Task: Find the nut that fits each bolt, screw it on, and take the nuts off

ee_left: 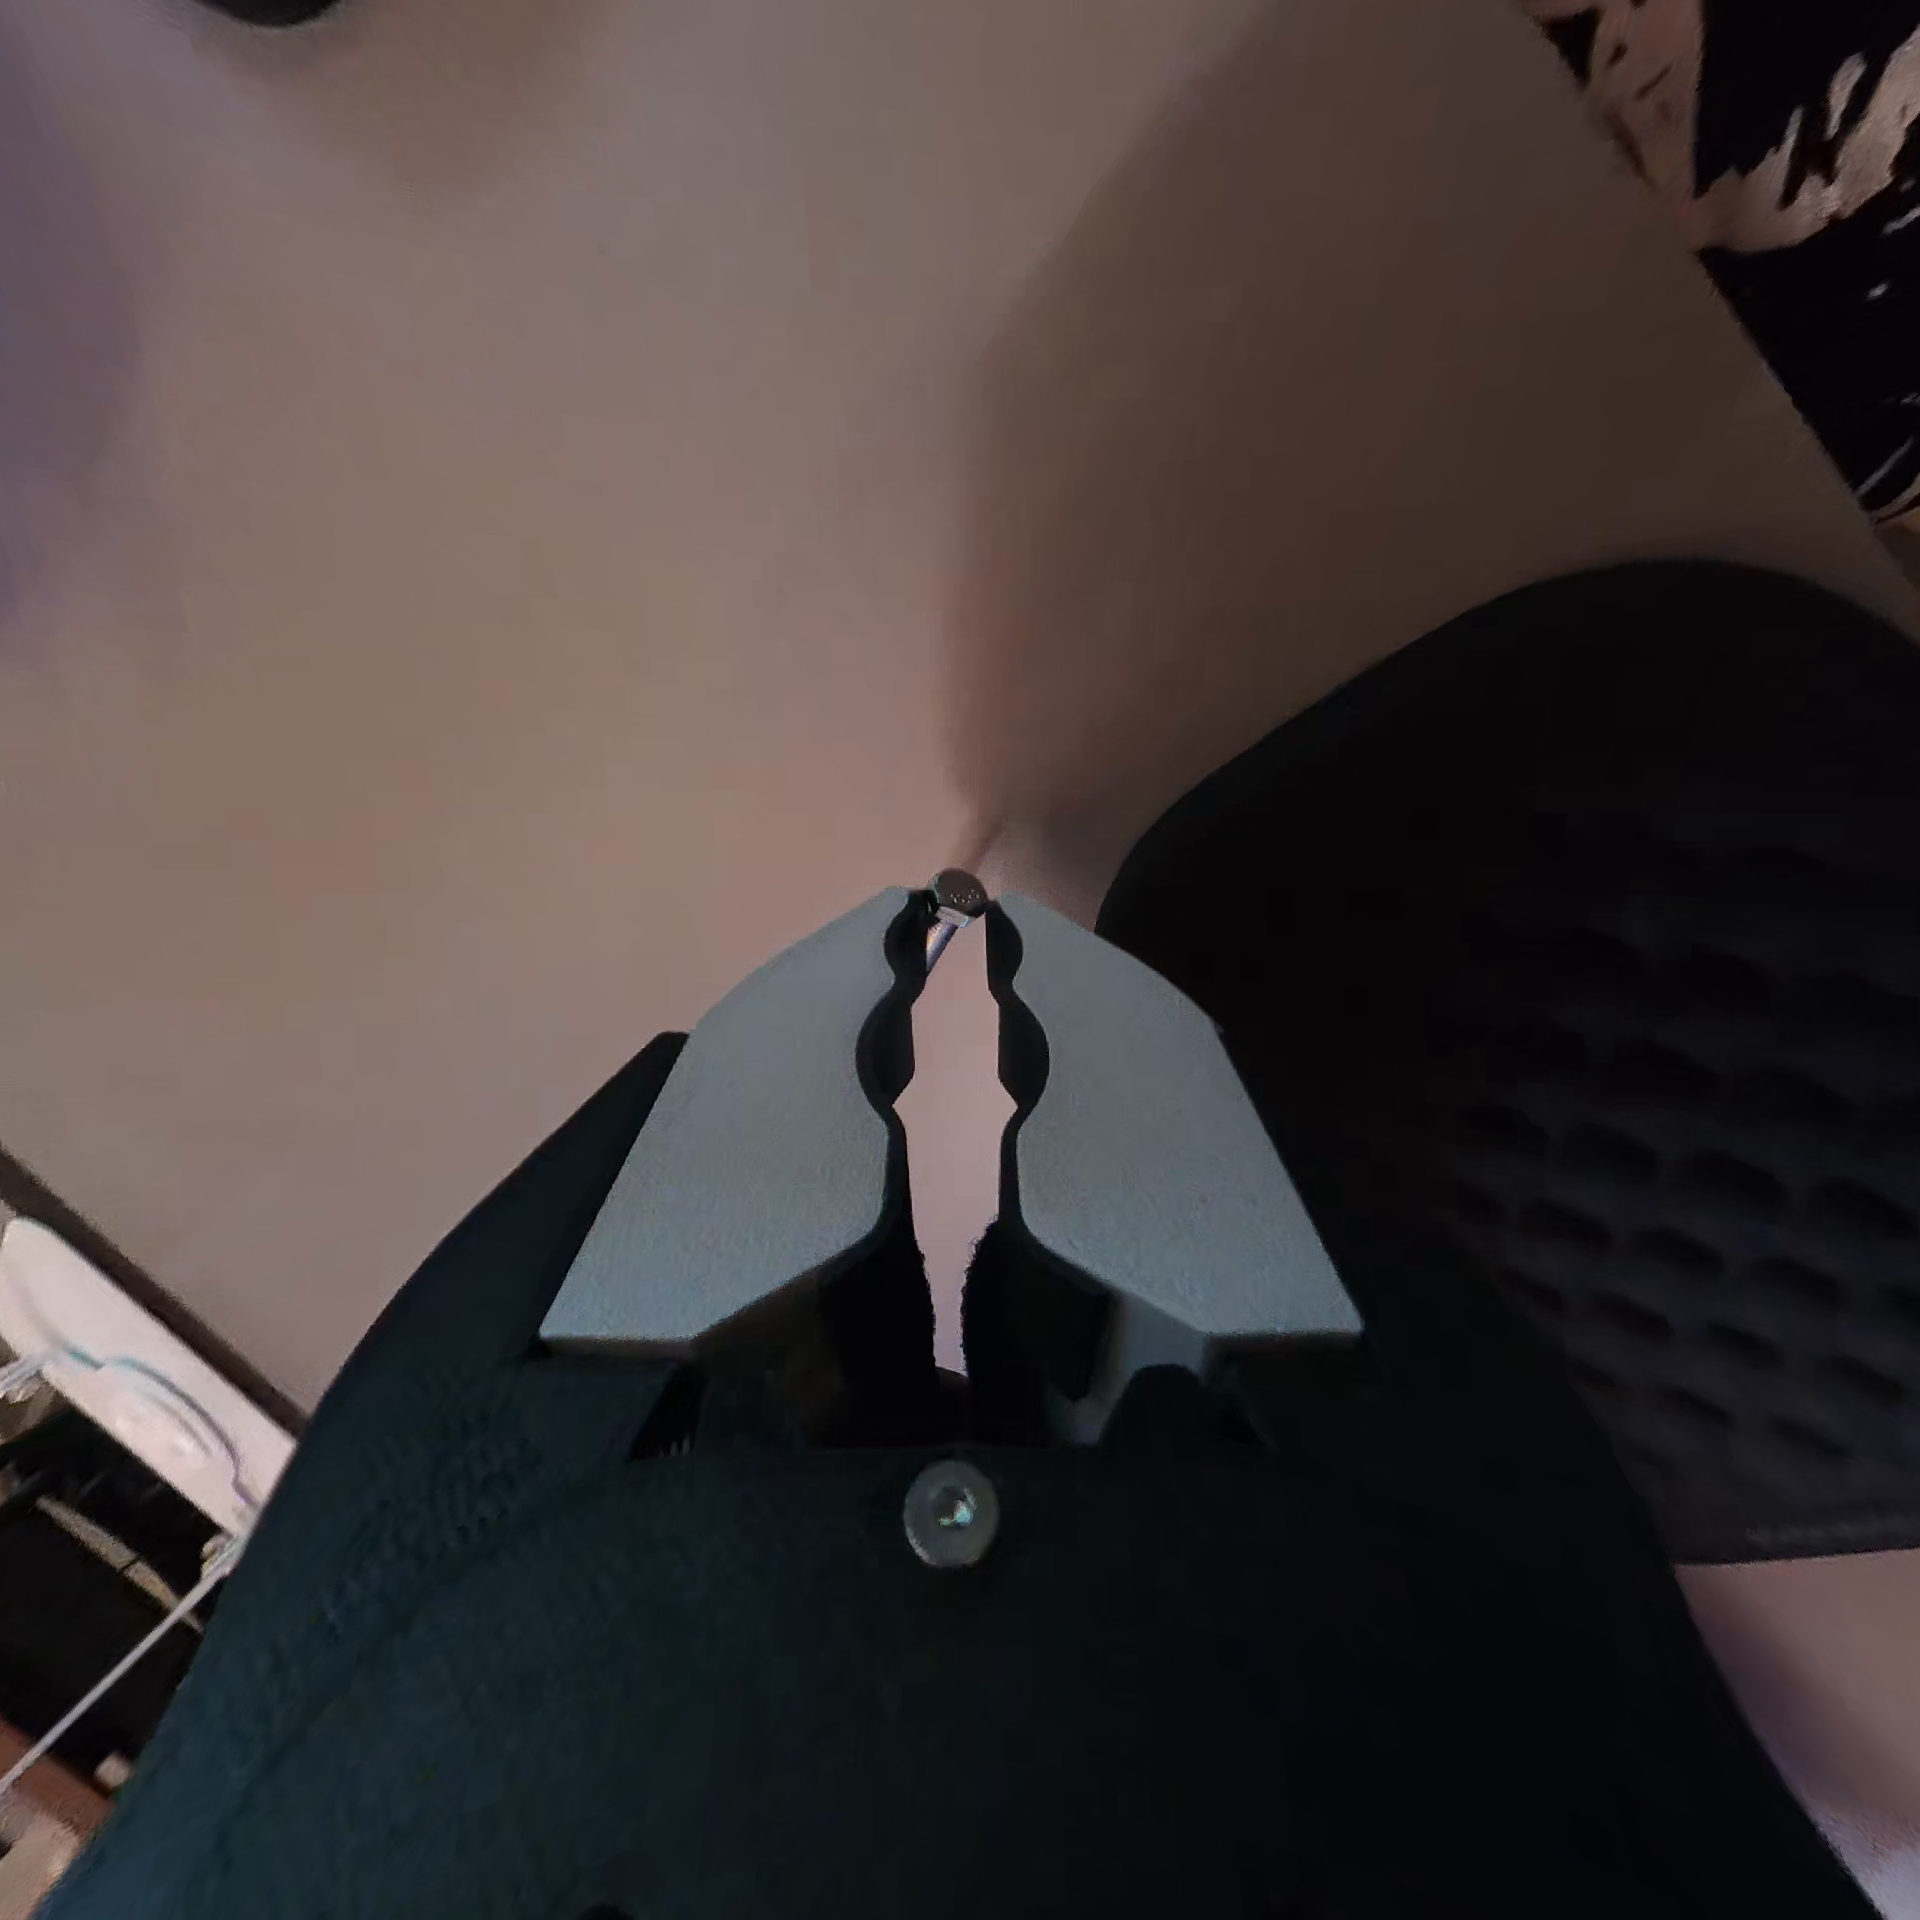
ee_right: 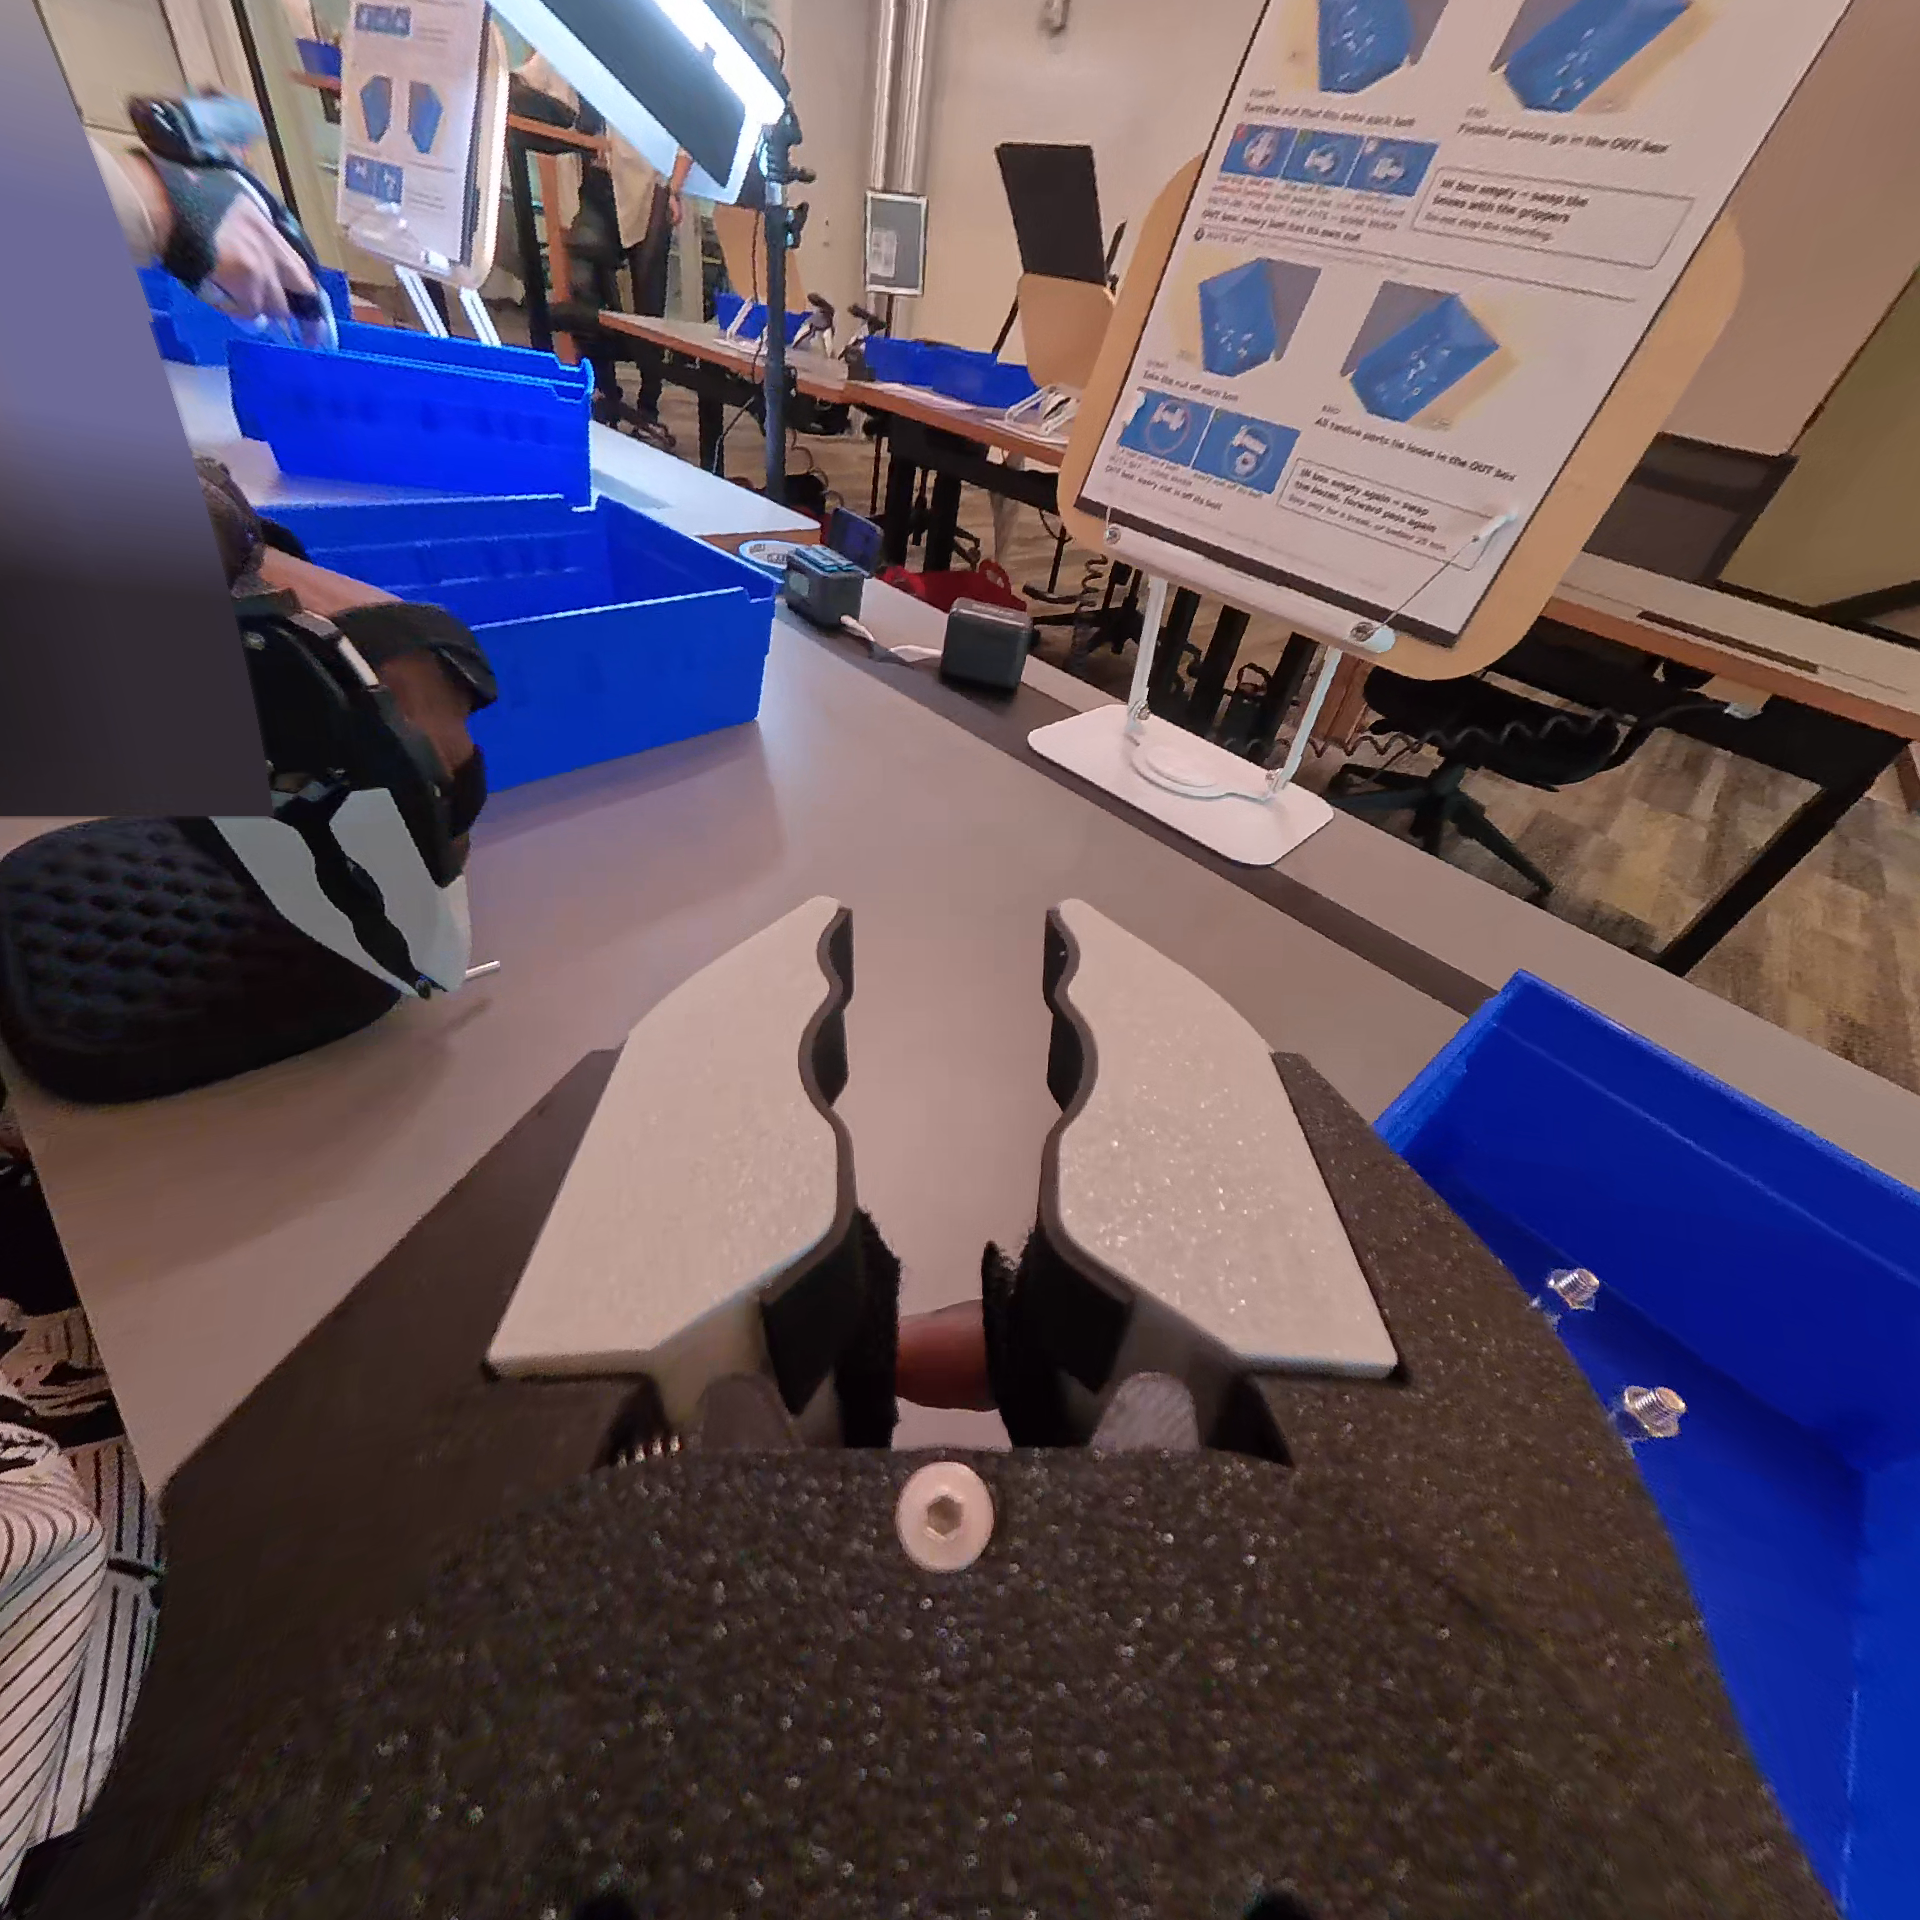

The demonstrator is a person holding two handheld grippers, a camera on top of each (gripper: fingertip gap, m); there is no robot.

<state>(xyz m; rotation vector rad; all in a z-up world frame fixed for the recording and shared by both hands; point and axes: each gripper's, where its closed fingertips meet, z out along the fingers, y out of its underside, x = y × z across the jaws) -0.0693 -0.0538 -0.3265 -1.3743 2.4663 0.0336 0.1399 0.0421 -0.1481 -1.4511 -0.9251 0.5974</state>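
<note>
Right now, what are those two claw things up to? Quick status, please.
Left gripper shut on a small bolt at its tips, over the grey table. Right gripper open, empty. Blue bin at right holds loose parts. Nothing blocking.

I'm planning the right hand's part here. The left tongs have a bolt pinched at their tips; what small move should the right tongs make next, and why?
Probably swing the right tongs toward the blue bin for a nut. They're open and empty, while the left tongs already pinch a bolt by the head. Small threaded parts lie in that bin.
</note>
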